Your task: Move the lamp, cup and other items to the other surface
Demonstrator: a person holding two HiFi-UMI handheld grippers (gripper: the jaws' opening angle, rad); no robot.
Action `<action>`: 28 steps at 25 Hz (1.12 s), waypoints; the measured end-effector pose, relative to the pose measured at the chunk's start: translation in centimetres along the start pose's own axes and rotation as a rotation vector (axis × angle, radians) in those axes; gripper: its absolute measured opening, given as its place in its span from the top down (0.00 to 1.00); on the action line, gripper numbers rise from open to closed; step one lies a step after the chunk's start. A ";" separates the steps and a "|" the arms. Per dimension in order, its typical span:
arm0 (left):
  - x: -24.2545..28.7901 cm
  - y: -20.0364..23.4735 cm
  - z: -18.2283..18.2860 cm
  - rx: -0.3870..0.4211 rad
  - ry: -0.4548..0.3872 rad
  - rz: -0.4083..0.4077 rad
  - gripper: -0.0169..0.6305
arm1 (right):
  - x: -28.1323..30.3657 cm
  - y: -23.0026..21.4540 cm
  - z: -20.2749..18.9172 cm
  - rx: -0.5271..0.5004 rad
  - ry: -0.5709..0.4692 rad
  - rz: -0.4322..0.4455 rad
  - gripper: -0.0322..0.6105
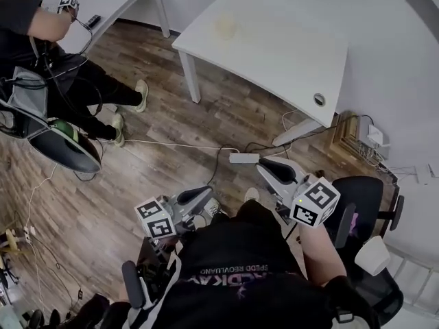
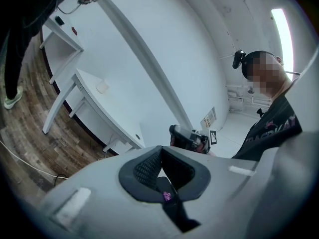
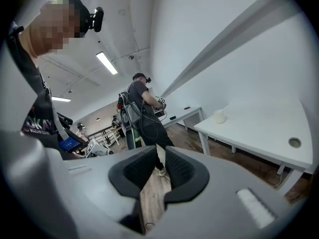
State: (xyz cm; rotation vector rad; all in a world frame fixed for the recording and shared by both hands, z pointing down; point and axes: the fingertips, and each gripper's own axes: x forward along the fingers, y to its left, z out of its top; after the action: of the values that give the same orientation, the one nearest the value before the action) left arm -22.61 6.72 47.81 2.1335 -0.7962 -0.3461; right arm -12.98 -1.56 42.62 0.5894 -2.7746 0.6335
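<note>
Cup (image 1: 225, 26) awaiting pickup. Left gripper (image 1: 206, 193) pinched together on nothing; right gripper (image 1: 266, 168) parted by a sliver, empty, wood floor (image 1: 137, 184) showing through the gap. Just ahead at twelve o'clock, power strip (image 1: 244, 157) and white cable (image 1: 171, 144) strung across the boards: probably enough to catch a foot on the walk over. Beyond, also at twelve, white table (image 1: 288, 53) carrying the cup, well apart from both grippers. Likely to shove or topple the cup if brought in with jaws this narrow. At ten o'clock, second person (image 1: 34, 33) working a separate rig; at four, office chair (image 1: 363, 190), possibly in the path of a swinging elbow.
</note>
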 end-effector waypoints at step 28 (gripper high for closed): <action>3.0 11.8 13.2 -0.079 -0.334 0.437 0.98 | 24.3 -34.2 14.7 -0.289 0.203 0.079 0.81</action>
State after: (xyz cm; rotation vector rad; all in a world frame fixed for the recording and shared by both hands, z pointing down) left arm -31.79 -8.65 48.66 1.7874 -1.3851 -0.4949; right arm -21.84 -44.59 49.68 0.3355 -2.6385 0.2788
